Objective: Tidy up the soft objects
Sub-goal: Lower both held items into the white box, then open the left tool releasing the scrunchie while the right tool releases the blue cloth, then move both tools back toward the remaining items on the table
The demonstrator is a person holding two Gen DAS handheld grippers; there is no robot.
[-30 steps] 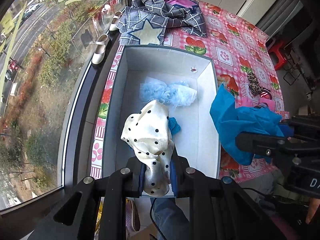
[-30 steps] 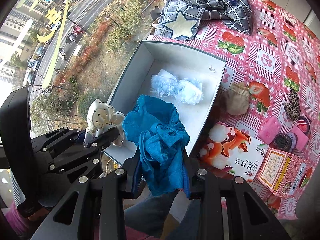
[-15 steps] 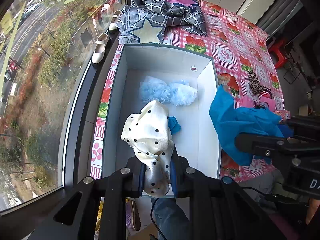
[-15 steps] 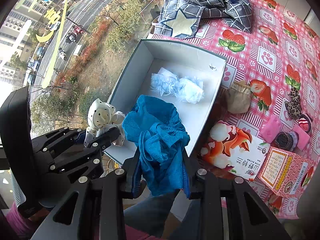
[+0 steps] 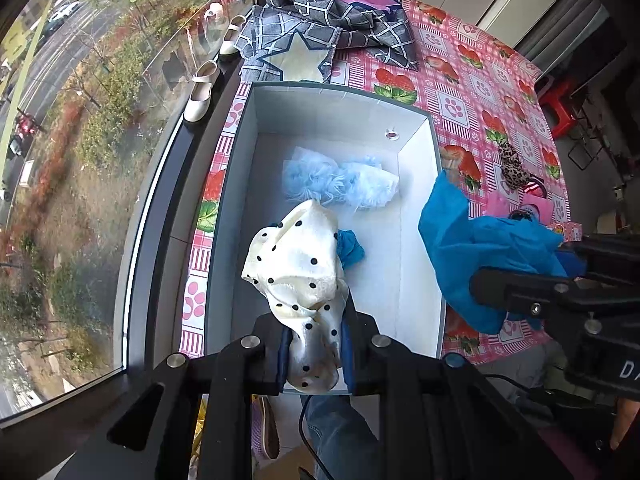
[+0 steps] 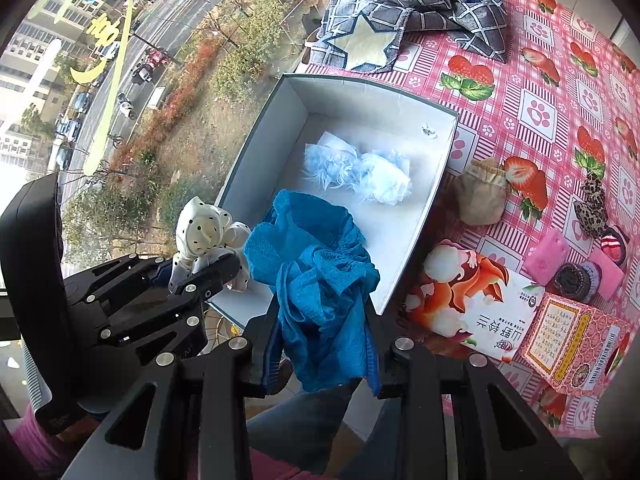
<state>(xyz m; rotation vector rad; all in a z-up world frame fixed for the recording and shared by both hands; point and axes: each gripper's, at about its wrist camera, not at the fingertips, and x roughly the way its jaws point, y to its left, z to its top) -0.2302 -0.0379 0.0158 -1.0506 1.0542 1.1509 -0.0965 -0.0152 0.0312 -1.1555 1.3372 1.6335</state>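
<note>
Strawberry-print pink tablecloth (image 6: 560, 92) lying under open white cardboard box (image 5: 416, 216), left gripper (image 5: 314, 354) clenching cream polka-dot satin cloth (image 5: 298, 268) above box, right gripper (image 6: 320, 356) gripping crumpled blue textured cloth (image 6: 316, 280) over box's near edge.

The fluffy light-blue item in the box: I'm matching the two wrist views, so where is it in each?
Left wrist view: fluffy light-blue item lies mid-frame, just beyond the polka-dot cloth.
Right wrist view: it lies centre, beyond the blue cloth.
Shared landmark: the star patch beyond the box.
</note>
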